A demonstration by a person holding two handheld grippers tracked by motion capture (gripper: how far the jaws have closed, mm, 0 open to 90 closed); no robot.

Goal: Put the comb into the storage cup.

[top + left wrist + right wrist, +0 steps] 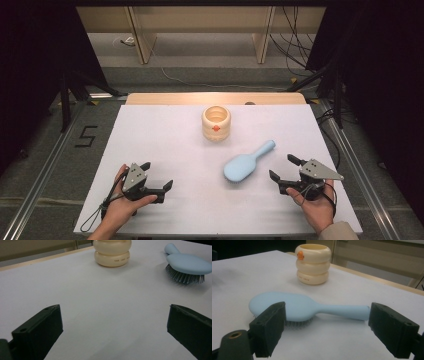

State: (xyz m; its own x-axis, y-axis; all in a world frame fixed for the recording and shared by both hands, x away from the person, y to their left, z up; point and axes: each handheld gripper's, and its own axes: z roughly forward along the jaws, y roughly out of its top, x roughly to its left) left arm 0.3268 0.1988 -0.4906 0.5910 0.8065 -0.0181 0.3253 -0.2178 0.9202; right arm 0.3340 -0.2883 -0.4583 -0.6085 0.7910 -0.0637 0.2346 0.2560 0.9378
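High view: we are holding our right gripper (282, 168), jaws apart and empty, just right of the blue hairbrush (247, 163), which is lying on the white counter (165, 145) with its handle pointing up-right.

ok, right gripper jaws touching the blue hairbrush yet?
Apart. The high view shows bare table between the right gripper and the hairbrush; in the right gripper view its open jaws stand short of the brush, nothing between them.

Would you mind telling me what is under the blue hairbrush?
The hairbrush lies bristles down on the white table. Nothing else shows beneath it, though the part under the head is hidden.
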